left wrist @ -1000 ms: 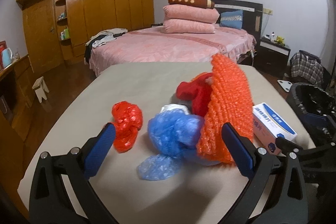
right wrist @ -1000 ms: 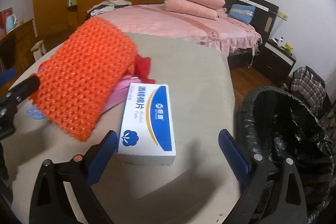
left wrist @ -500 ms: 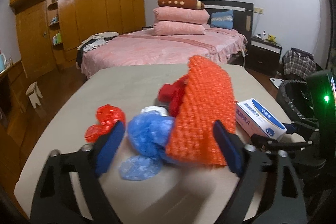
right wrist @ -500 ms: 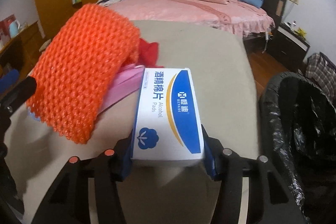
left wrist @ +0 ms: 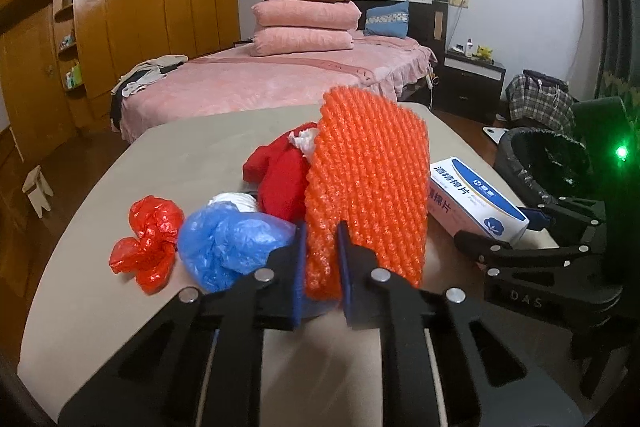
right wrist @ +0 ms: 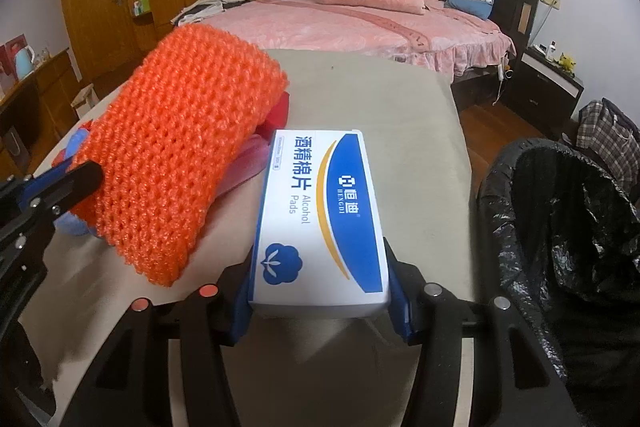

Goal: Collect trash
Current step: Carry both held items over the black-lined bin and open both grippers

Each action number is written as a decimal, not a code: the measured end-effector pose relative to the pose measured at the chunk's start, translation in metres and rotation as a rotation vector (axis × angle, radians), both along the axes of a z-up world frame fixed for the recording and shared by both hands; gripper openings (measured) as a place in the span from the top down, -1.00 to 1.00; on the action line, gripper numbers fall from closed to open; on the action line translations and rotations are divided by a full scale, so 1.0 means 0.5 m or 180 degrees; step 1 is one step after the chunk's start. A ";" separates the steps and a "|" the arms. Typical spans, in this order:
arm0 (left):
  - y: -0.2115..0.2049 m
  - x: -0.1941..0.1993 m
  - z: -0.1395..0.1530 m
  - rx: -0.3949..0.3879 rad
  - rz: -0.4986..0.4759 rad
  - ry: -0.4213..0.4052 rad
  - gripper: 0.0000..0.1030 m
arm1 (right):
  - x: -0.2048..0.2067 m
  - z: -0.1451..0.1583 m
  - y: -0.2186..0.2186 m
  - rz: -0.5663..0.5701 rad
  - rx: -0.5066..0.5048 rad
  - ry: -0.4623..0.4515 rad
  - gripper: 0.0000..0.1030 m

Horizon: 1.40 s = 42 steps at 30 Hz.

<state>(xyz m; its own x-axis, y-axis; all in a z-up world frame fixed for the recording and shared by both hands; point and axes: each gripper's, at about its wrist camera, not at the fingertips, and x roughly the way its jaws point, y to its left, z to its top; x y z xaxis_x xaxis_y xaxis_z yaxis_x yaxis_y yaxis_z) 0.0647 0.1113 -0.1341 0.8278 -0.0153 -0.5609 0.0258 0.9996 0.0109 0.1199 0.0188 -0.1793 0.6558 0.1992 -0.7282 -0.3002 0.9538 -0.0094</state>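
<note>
My left gripper (left wrist: 320, 267) is shut on the lower edge of an orange foam net (left wrist: 368, 187), which stands up from the beige table (left wrist: 192, 155); the net also shows in the right wrist view (right wrist: 180, 163). My right gripper (right wrist: 320, 291) is shut on a white and blue alcohol pads box (right wrist: 320, 219), also in the left wrist view (left wrist: 476, 203). A black-lined trash bin (right wrist: 560, 227) stands right of the table. A blue plastic bag (left wrist: 232, 243), a red plastic bag (left wrist: 148, 243) and a red cloth (left wrist: 280, 175) lie beside the net.
A pink bed (left wrist: 260, 83) with stacked pillows stands beyond the table. A wooden wardrobe (left wrist: 120, 27) lines the left wall. A dark nightstand (left wrist: 472, 83) and a checked bag (left wrist: 536, 99) are at the right. A small stool (left wrist: 36, 191) is on the floor at left.
Both grippers have closed: the left onto the orange foam net's lower edge, the right onto the alcohol pads box, after moving in toward them.
</note>
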 end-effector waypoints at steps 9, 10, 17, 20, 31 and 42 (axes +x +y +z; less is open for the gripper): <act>-0.016 0.000 0.043 -0.0084 -0.0007 -0.0149 0.76 | -0.014 0.065 -0.049 -0.0078 0.0210 -0.0203 -0.05; -0.023 0.002 0.049 -0.0090 -0.0022 -0.0163 0.76 | -0.015 0.078 -0.061 -0.0109 0.0259 -0.0232 -0.05; -0.115 0.019 0.110 -0.0261 -0.0365 -0.0289 0.76 | -0.031 0.159 -0.172 -0.0431 0.0408 -0.0493 -0.05; -0.183 0.030 0.125 -0.0334 -0.0621 -0.0305 0.76 | -0.033 0.179 -0.233 -0.0619 0.0419 -0.0549 -0.05; -0.396 0.089 0.107 -0.0671 -0.1413 -0.0107 0.26 | -0.059 0.181 -0.469 -0.1488 0.0207 -0.0651 -0.07; -0.245 0.068 0.083 -0.0280 -0.0726 -0.0104 -0.47 | -0.053 0.172 -0.407 -0.1236 0.0230 -0.0728 -0.85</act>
